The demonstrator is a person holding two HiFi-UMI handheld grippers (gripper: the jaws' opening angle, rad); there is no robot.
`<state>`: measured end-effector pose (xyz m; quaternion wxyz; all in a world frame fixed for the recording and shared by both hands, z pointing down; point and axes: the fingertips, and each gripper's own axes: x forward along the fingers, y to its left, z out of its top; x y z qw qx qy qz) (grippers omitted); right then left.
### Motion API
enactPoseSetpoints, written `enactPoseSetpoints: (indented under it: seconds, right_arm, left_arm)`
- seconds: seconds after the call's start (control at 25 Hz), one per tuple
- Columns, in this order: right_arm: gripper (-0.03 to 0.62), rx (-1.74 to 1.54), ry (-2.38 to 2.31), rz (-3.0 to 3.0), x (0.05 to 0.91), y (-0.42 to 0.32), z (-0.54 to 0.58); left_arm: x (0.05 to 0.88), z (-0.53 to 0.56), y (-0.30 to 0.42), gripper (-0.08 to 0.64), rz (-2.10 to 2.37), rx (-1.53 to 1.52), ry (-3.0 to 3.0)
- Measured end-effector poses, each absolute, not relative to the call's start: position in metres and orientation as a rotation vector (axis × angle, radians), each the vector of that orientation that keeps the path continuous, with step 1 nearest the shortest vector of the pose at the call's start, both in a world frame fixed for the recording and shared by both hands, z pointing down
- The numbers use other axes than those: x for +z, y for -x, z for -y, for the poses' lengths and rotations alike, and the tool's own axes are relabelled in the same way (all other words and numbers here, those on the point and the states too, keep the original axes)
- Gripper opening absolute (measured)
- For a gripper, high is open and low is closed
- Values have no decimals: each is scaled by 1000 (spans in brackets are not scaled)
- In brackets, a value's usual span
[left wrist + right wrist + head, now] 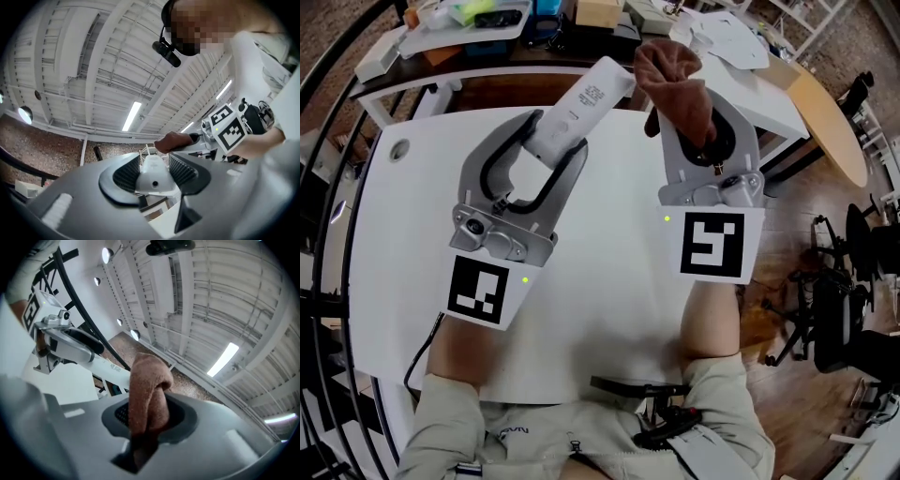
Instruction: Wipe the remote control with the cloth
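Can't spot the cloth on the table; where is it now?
Head view, upper right of centre: the brown cloth is clamped in the right gripper, its free end near the remote control.

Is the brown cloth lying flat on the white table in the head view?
No, the brown fuzzy cloth is clamped in the right gripper, held up above the white table.

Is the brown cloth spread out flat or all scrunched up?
Scrunched up. The cloth is a folded lump pinched between the jaws of the right gripper, not spread flat.
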<state>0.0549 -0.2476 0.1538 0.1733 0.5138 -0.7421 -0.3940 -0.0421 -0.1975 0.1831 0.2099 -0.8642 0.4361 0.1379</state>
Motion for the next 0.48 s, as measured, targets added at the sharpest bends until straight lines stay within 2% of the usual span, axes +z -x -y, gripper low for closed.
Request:
enactPoseSetpoints:
  seconds: [0.2,0.24,0.48]
  right_arm:
    - [84,-1102,-1366,2121,169,-36,248]
    - [84,-1098,-1346,2128,172,-32,248]
    - [84,-1026,-1220,2138,198,-21,258]
  left_arm:
    - [179,203,58,178,-1219,499,2417]
    - [180,206,65,5,-1253,521,2418]
    - [208,246,92,6,-1448,575,2569]
